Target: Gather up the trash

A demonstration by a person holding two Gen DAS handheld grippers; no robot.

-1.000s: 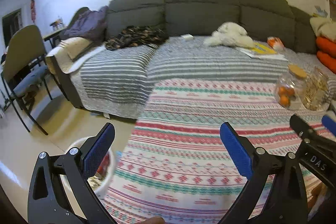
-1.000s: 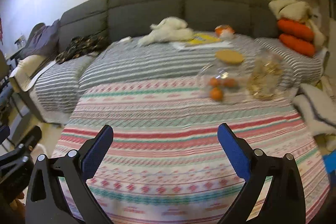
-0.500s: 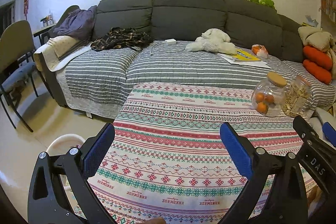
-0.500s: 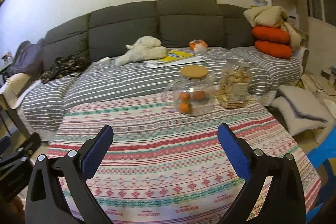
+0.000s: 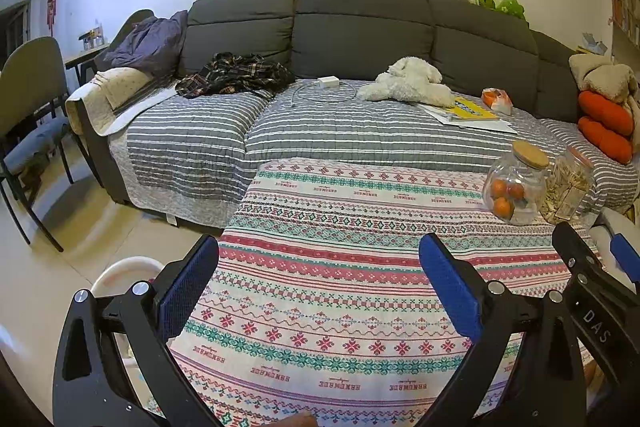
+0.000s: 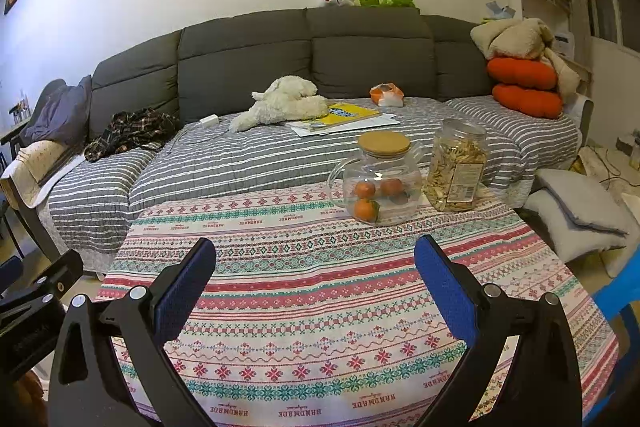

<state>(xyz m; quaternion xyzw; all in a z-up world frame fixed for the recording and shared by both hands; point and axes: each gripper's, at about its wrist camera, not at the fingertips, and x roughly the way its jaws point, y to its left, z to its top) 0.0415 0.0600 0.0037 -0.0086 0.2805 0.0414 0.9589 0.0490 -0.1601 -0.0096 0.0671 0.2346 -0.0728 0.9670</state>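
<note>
My left gripper [image 5: 320,279] is open and empty over the near edge of the patterned tablecloth [image 5: 340,267]. My right gripper [image 6: 316,279] is open and empty over the same cloth [image 6: 320,287]. A white bin [image 5: 124,273] stands on the floor at the table's left, partly hidden behind my left finger. An orange and white wrapper [image 5: 497,99] lies on the sofa, also in the right wrist view [image 6: 386,95]. No loose trash shows on the table.
A glass jar of oranges [image 6: 378,183] and a snack jar [image 6: 456,167] stand at the table's far right. The grey sofa [image 5: 320,115] holds a plush toy [image 5: 408,87], a yellow book [image 5: 468,111] and clothes [image 5: 236,73]. A chair [image 5: 28,115] stands left.
Both grippers have tilted upward and pulled back, so more of the sofa and wall shows. The bin has dropped lower in the left wrist view. Both stay open.
</note>
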